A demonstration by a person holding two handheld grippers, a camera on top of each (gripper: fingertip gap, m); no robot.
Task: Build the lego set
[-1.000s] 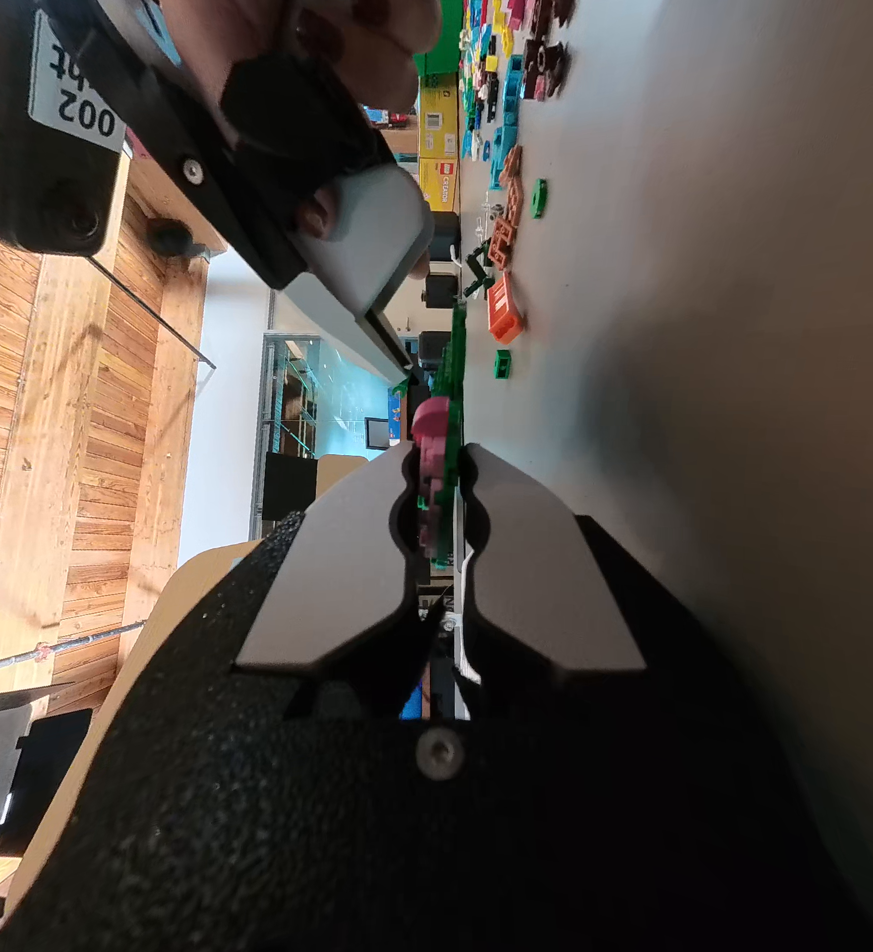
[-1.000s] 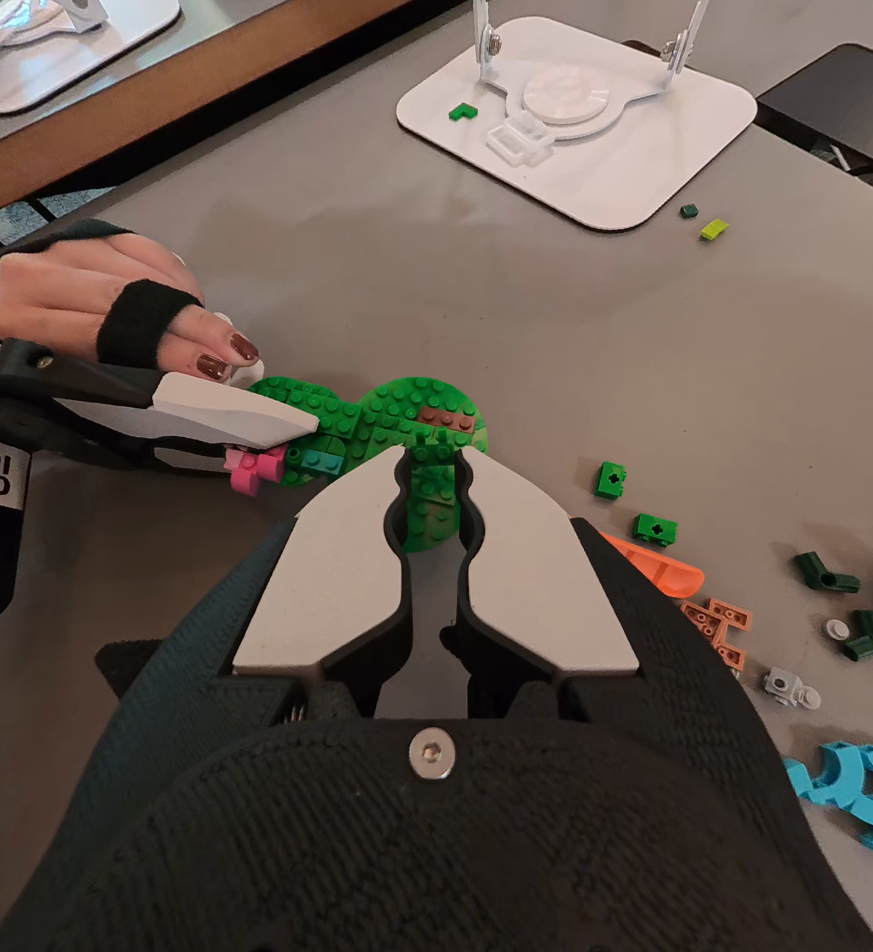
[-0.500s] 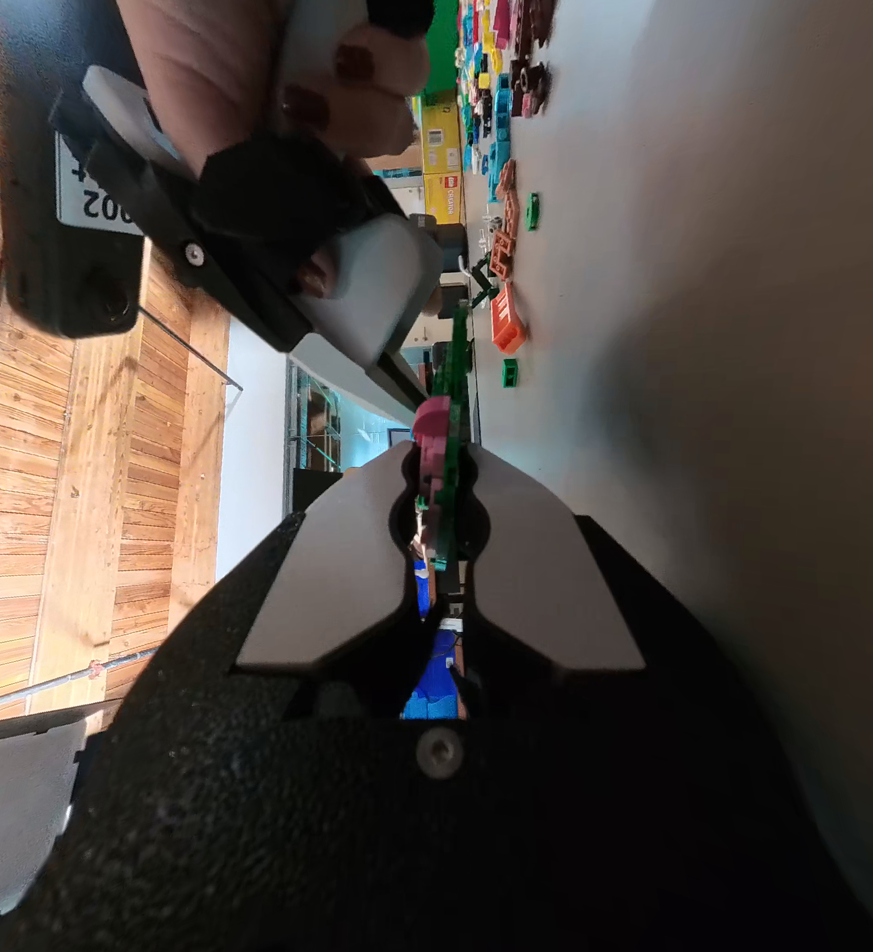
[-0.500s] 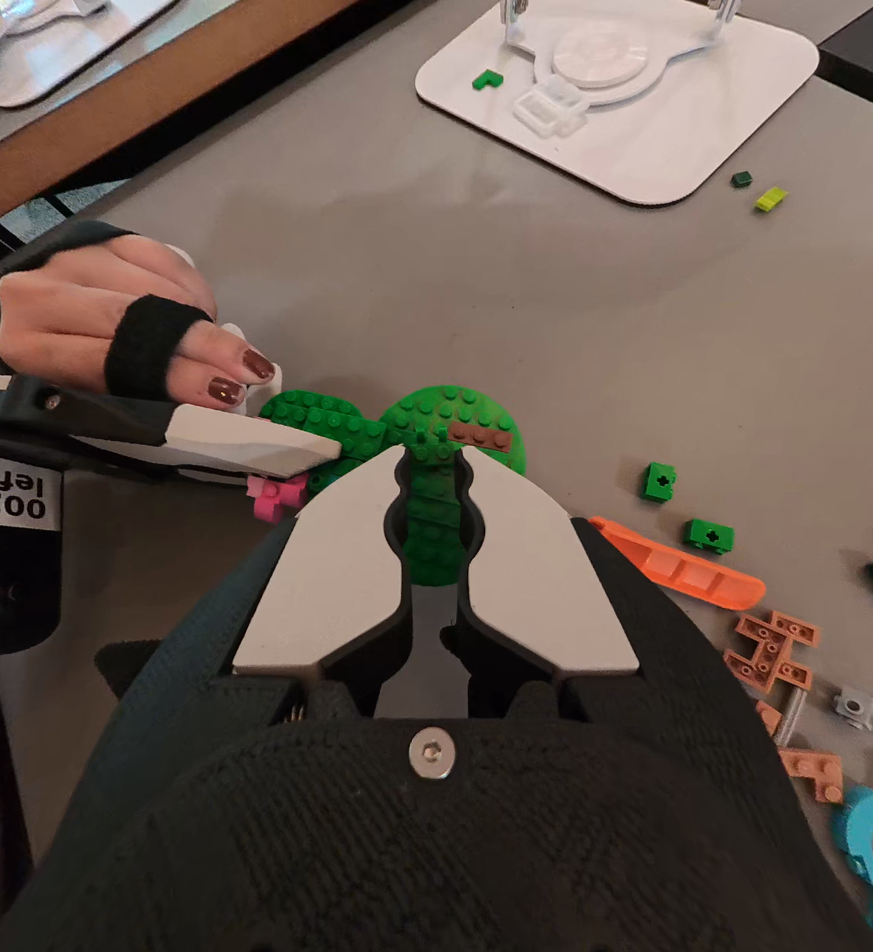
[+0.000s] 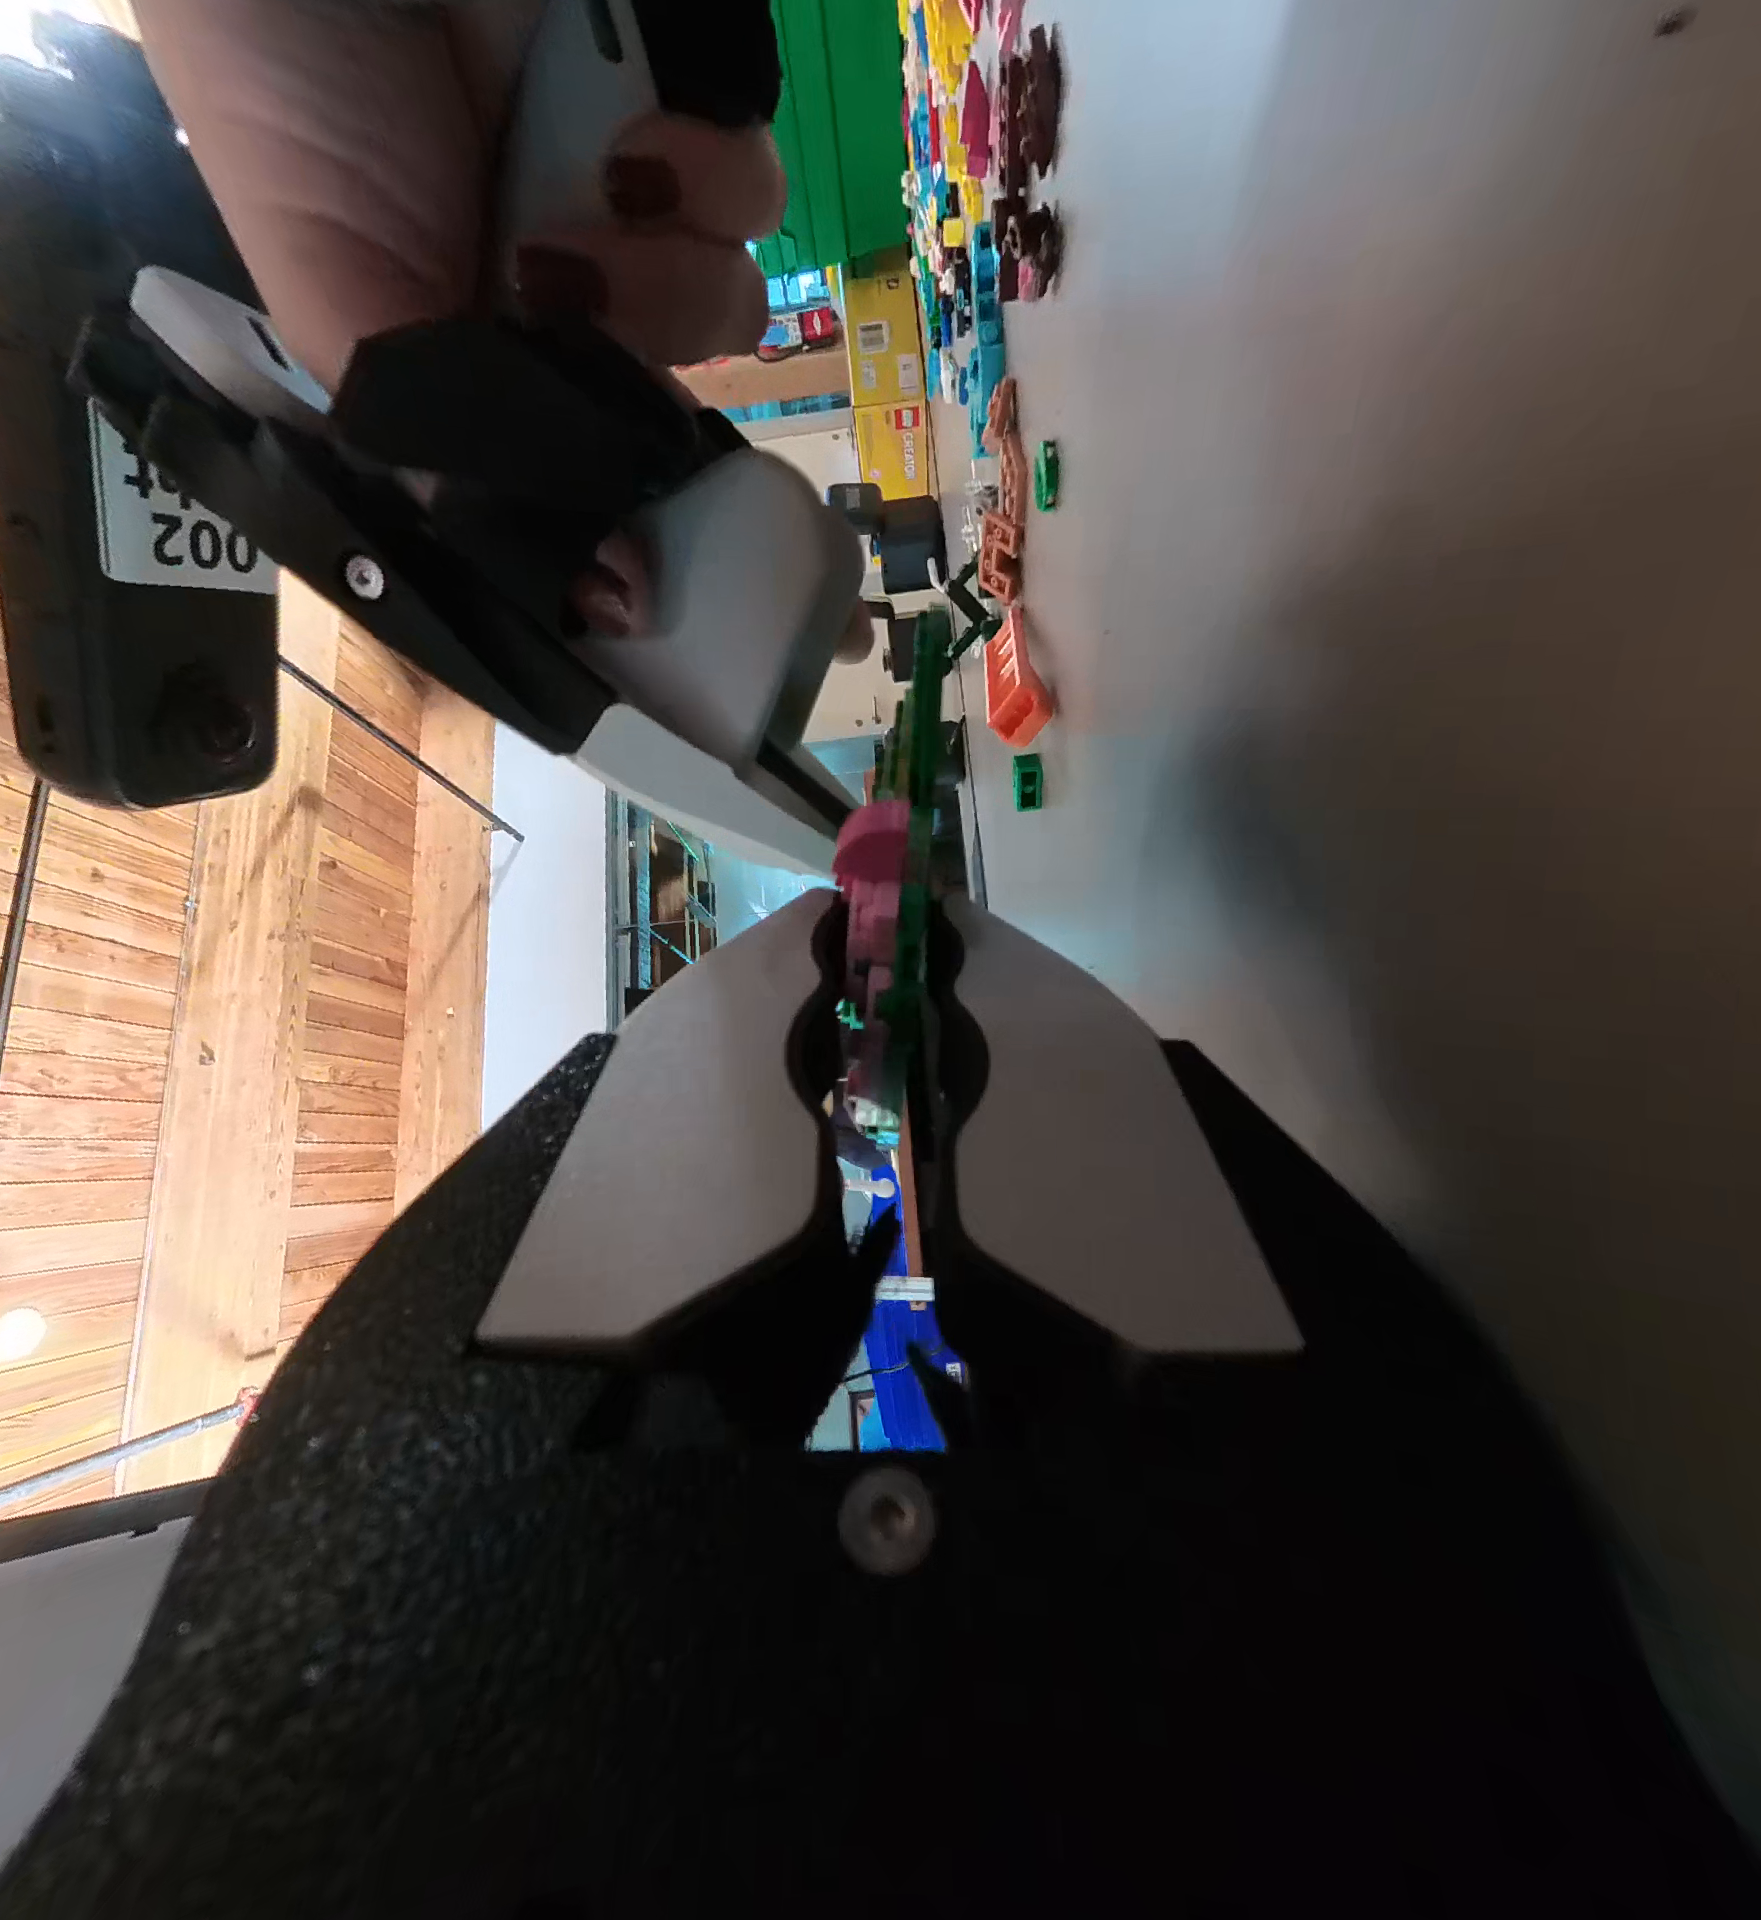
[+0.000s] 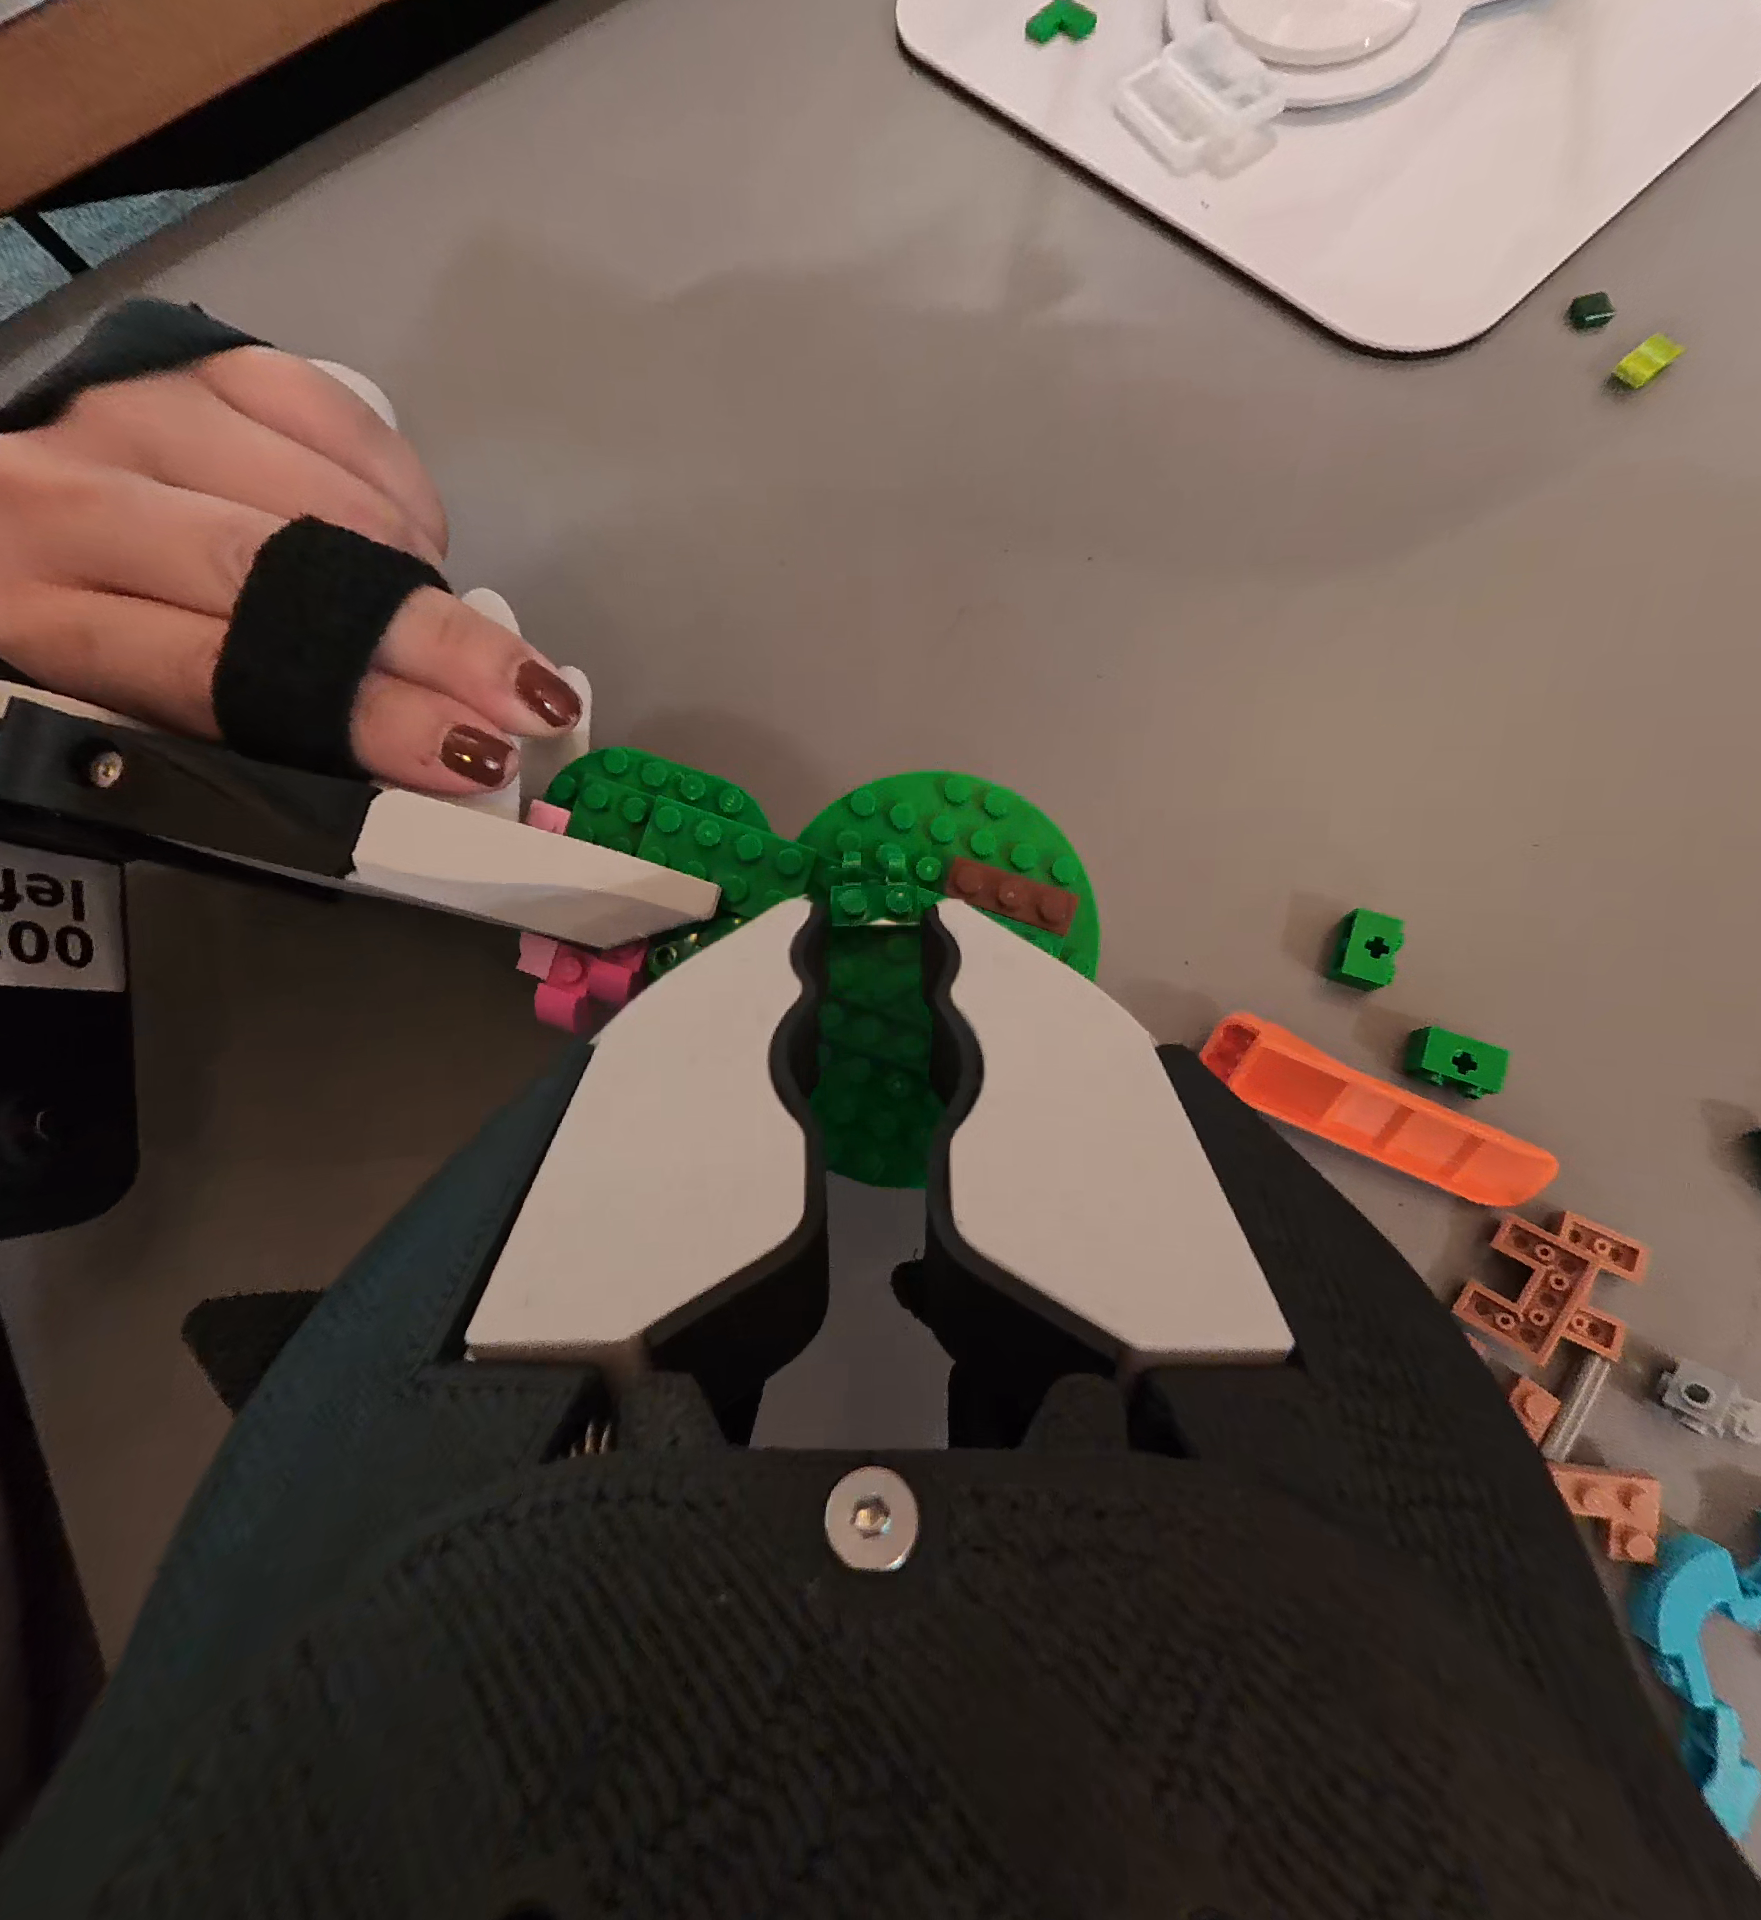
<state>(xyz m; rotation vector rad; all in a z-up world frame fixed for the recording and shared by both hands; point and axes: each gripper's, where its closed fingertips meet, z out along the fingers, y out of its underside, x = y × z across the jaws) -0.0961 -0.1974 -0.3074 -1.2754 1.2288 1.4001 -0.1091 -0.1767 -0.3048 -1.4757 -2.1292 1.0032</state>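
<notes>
Both grippers on the green plate assembly, grey table.

Right wrist view, left to right: a hand [image 6: 201, 582] works the left gripper [image 6: 647, 914], nearly closed, pinching the left edge of the green plate [image 6: 710, 831] by the pink bricks [image 6: 575, 982]. Right gripper [image 6: 871, 920], fingers narrowly apart, clamps a small green piece [image 6: 871, 899] seated at the plate's middle, beside a brown brick [image 6: 1011, 894]. Plate lies on the table [image 6: 959, 520]. Orange piece [image 6: 1375, 1127] and loose bricks lie to the right.
</notes>
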